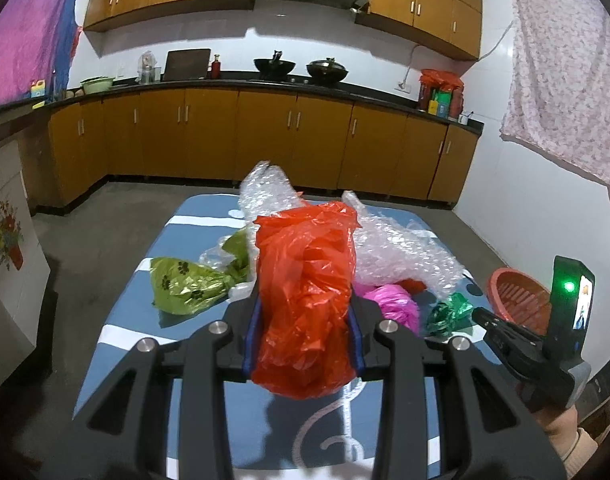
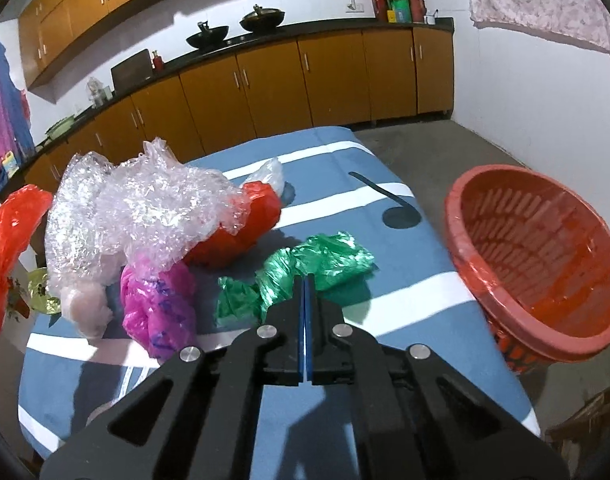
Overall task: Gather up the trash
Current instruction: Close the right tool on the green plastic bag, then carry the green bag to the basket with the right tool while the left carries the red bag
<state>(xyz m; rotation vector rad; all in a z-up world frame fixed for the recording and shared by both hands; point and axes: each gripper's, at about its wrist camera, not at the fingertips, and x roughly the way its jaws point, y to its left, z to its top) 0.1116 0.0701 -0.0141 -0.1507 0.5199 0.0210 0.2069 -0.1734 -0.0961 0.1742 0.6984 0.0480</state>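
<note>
Left gripper [image 1: 303,320] holds a red plastic bag [image 1: 305,300] clamped between its pads, the bag bulging above and below the jaws and lifted off the blue striped table [image 2: 385,320]. Right gripper [image 2: 307,280] has its jaws fully together, tips at the edge of the crumpled green bag [image 2: 305,276]; from the right wrist view it looks as if only a thin fold of green film is pinched, if any, and I cannot confirm the catch. The orange basket [image 2: 537,264] sits tilted at the right edge of the table, just beside the green bag, its opening towards the grippers. Trash not yet collected: bubble wrap [image 2: 145,208], pink bag [image 2: 157,304], a second red bag [image 2: 241,232] under the wrap, olive paw-print bag [image 1: 189,284]. Risks, as judgement: a shallow pinch on slick film may slip on lifting, leaving the green bag on the table; the bag may unfurl and drag the pink bag along. The basket is light and perched at the edge, so a nudge from the right gripper could push it off. The bulky red bag in the left gripper blocks much of that camera's view, making its drop into the basket harder to aim.
</note>
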